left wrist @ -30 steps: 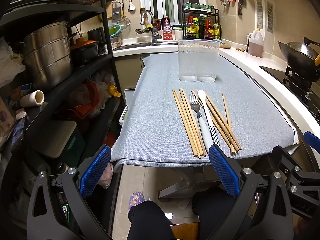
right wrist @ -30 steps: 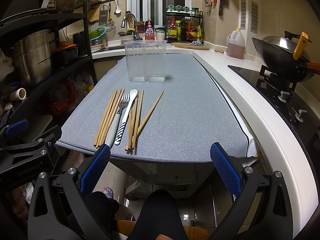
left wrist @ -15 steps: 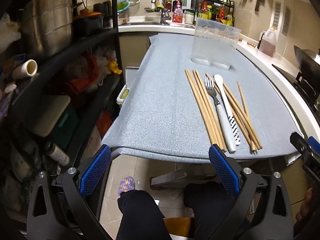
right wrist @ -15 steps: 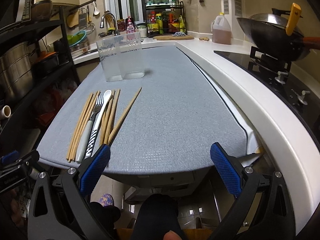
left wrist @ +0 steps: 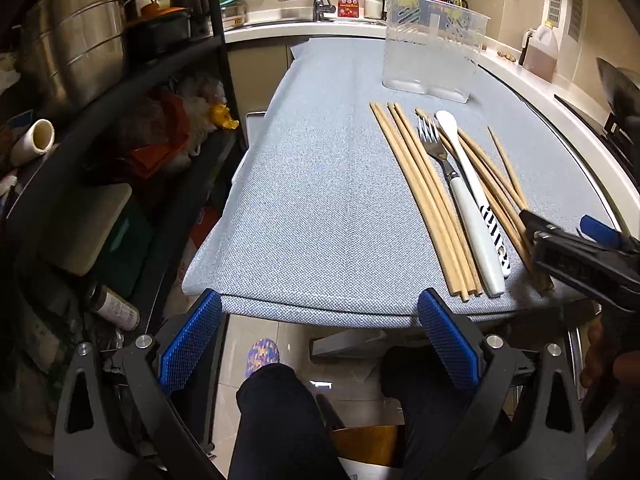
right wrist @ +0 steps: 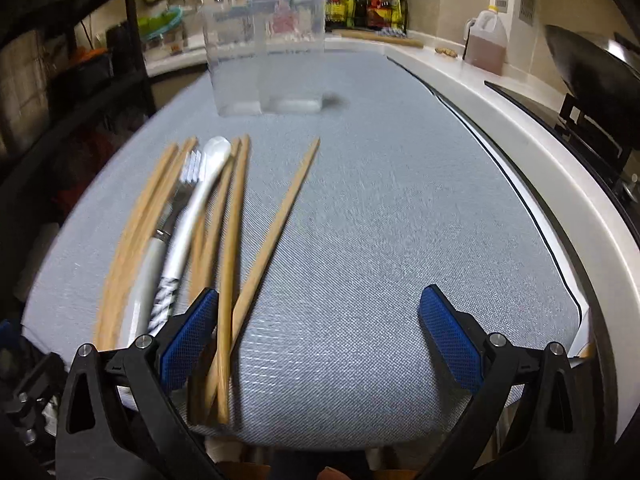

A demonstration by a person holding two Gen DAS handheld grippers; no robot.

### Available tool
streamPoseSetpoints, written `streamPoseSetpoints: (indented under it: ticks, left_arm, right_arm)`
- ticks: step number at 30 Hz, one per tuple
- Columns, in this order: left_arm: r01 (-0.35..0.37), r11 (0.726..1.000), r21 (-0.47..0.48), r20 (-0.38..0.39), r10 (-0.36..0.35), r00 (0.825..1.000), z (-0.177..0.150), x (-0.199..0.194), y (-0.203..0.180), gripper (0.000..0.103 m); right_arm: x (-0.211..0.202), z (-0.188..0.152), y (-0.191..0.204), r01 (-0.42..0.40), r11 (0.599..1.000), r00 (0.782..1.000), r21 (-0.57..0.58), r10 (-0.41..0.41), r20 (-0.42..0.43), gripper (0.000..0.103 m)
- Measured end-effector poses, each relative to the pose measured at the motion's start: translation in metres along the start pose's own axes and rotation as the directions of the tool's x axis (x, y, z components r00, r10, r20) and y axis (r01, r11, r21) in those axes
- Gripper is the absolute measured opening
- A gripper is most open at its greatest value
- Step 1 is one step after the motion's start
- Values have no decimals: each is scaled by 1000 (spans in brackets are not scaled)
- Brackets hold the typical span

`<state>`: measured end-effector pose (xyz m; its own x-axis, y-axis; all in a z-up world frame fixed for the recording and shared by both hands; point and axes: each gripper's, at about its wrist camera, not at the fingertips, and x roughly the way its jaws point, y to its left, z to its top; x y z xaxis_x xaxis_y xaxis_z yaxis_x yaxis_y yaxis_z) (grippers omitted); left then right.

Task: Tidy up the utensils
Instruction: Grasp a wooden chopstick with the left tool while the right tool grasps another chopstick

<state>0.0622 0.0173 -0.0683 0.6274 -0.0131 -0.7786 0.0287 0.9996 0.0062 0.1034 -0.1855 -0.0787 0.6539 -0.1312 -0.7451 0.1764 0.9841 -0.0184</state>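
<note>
Several wooden chopsticks (left wrist: pixel 424 200) (right wrist: pixel 232 240), a white-handled fork (left wrist: pixel 460 200) (right wrist: pixel 160 240) and a white spoon with a striped handle end (left wrist: pixel 468 168) (right wrist: pixel 200 204) lie together on the grey mat (left wrist: pixel 320 200) (right wrist: pixel 380 220). A clear two-part plastic container (left wrist: pixel 432 56) (right wrist: pixel 266 52) stands upright behind them. My left gripper (left wrist: pixel 320 340) hangs open just off the mat's near edge, left of the utensils. My right gripper (right wrist: pixel 320 340) is open low over the mat; its left finger (right wrist: pixel 188 336) sits at the near ends of the right-hand chopsticks, two of which lie between the fingers.
A black shelf rack (left wrist: pixel 120 120) with steel pots (left wrist: pixel 76 52) lines the left side. White counter (right wrist: pixel 540 128), oil jug (right wrist: pixel 486 40) and a wok (right wrist: pixel 592 68) on the stove run along the right. The person's knees (left wrist: pixel 280 420) are under the table edge.
My right gripper has moved forward and down over the mat to the chopsticks' near ends. The left gripper has drifted closer to the table edge, tilting down.
</note>
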Motion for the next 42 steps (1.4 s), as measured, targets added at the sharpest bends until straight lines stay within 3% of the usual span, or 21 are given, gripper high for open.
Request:
streamPoseSetpoints:
  ticks: [3,9,15,21,24,27,39,42]
  left_arm:
    - [-6,1000,3,6,6,1000,2,1,-1,95]
    - [-4,1000,8,-2,4,1000,4,5,-4,95]
    - [13,1000,21,3,-13,1000,5,5,-10,95]
    - [19,999,29,17,-20,1000,5,7,-13,95]
    - [69,997,16,88,-70,994,2,6,-9,95]
    - [69,997,30,143,-73,987,-1,7,-13,95]
    - [46,997,59,160,-55,986,-4,13,-26,94]
    - [53,998,29,160,-57,985,-3,15,-22,94]
  right_arm:
    - [-1,4,-12,-22,999,1000,40,22,1,98]
    - [-9,3,-38,63,997,997,38,-65,47,98]
    - [-11,-9,-48,-46,998,999,44,45,28,98]
    - [-11,-24,-41,-62,998,992,-29,65,108,97]
    - [-12,-29,-43,-80,996,984,-48,86,154,96]
    - [-13,-31,-43,-86,995,982,-54,94,165,96]
    - [-13,-33,-45,-83,995,980,-48,90,177,96]
    - [-14,-35,-45,-81,996,978,-44,88,188,97]
